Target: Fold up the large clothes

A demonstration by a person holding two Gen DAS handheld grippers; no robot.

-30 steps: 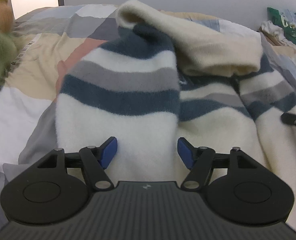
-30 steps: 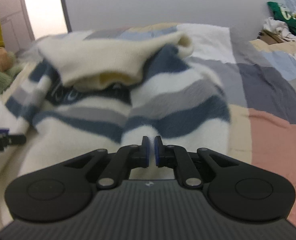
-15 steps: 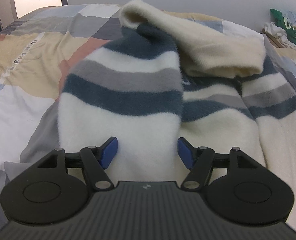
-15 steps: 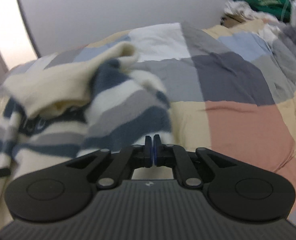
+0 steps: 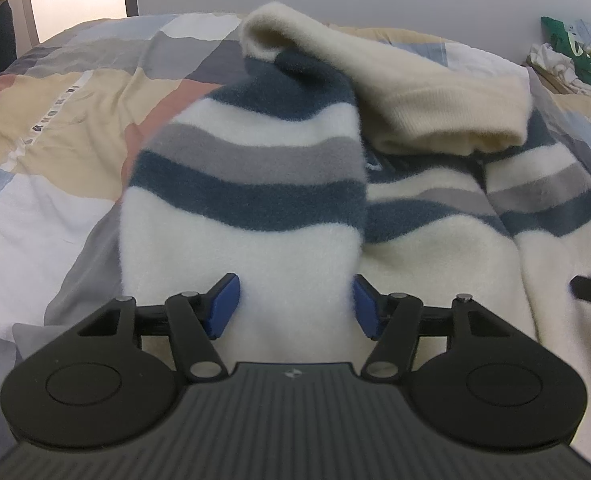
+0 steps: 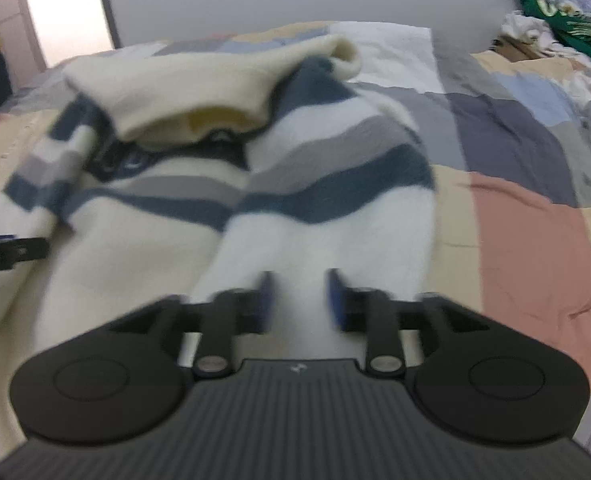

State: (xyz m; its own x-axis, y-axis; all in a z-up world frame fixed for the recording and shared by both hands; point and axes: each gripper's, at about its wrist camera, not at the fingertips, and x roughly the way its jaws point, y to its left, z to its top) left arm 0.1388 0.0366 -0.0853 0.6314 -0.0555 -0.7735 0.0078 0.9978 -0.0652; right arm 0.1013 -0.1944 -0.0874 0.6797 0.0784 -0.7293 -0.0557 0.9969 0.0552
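Lying on the patchwork bedspread (image 5: 55,128), the striped fleece sweater (image 5: 255,184) is seen with both sleeves folded in (hem flipped up); body folds are judged left. Left gripper (image 5: 295,306) and right gripper (image 6: 297,300) are held open, empty.

Soft even indoor light, fisheye-bent edges, motion-blurred right wrist view.

The left gripper (image 5: 295,304) was black with blue pads (image 5: 225,306), silver screws and a ribbed grey body with two round bumps. The right gripper (image 6: 297,300) looked the same, only blurry
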